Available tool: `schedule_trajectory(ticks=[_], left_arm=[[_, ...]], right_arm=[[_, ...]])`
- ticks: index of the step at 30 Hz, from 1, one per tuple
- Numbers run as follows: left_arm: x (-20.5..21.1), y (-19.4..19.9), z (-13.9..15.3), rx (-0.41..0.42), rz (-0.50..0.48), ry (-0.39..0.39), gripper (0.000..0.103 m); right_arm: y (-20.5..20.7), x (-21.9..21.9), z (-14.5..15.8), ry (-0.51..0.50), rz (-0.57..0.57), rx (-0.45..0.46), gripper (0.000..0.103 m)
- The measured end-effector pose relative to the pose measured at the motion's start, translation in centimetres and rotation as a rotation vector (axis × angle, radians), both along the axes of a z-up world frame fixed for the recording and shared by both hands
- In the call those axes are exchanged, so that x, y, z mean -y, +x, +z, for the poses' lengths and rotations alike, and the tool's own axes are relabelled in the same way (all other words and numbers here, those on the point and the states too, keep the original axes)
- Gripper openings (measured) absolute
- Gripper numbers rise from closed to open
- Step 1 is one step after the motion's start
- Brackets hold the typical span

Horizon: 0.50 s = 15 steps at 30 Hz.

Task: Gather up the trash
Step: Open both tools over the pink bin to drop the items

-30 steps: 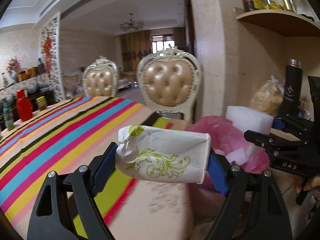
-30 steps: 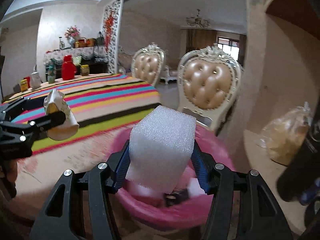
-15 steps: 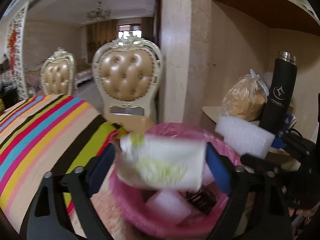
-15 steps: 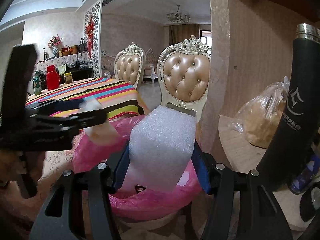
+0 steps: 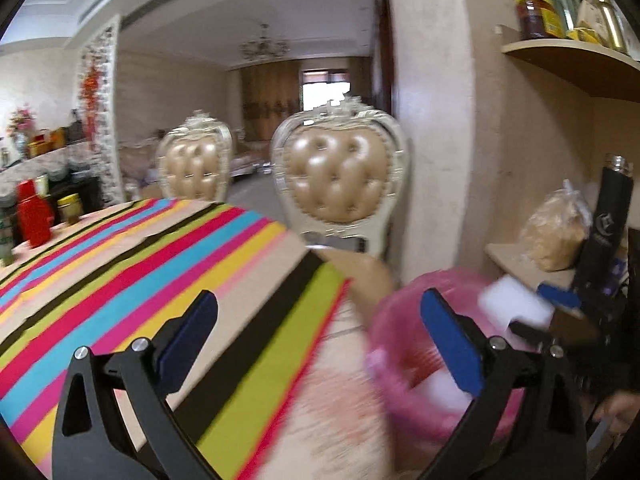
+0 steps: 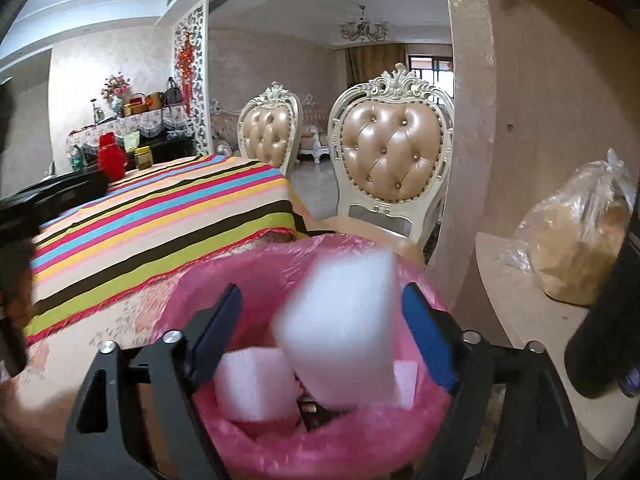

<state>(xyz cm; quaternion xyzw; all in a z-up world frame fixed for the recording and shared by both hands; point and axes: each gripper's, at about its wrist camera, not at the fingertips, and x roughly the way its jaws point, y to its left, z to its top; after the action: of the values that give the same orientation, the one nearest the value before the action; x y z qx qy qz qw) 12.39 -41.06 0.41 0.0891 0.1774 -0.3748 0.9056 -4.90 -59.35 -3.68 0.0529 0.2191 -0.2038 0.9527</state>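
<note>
Legibly, almost nothing is written here: the black flask (image 5: pixel 611 216) beside the wall carries a pale emblem with small lettering under it, too blurred to read, and the red-lidded jar (image 5: pixel 535 16) on the upper shelf (image 5: pixel 576 62) has a yellow label that cannot be made out.

The bin lined with a pink bag (image 6: pixel 280 276) stands just past the corner of the striped tablecloth (image 5: pixel 168 256). Inside it lie a white foam cube (image 6: pixel 254 384) at the left, a smaller white piece (image 6: pixel 406 384) at the right, and something dark between them that cannot be identified. A larger white foam block (image 6: pixel 340 328) is over the bin's mouth, tilted and blurred, between the blue pads of the right gripper (image 6: pixel 322 340); those jaws are opening, and the left pad stands clear of the foam, while contact at the right pad is unclear.

The left gripper (image 5: pixel 320 332) is over the tablecloth's corner, its jaws opening to their widest with nothing between them.

On the low ledge (image 6: pixel 516 280) sits a knotted clear bag of tan contents (image 6: pixel 576 244), next to the flask.
</note>
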Motion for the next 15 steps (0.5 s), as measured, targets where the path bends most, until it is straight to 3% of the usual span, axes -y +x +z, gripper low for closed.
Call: schedule_trajectory(ticks=[9, 12, 15], left_arm=[[-7.7, -1.0, 0.2, 0.09, 0.029, 0.027, 0.098], [-8.8, -1.2, 0.0, 0.068, -0.01, 0.013, 0.098], [-8.8, -1.4, -0.4, 0.05, -0.023, 0.057, 0.098]], right_arm=[[-1.9, -2.4, 3.7, -0.007, -0.112, 0.08, 0.085], [-2.4, -3.5, 5.1, 0.005, -0.125, 0.083, 0.085], [-2.7, -5.4, 5.8, -0.029, -0.152, 0.059, 0.085]])
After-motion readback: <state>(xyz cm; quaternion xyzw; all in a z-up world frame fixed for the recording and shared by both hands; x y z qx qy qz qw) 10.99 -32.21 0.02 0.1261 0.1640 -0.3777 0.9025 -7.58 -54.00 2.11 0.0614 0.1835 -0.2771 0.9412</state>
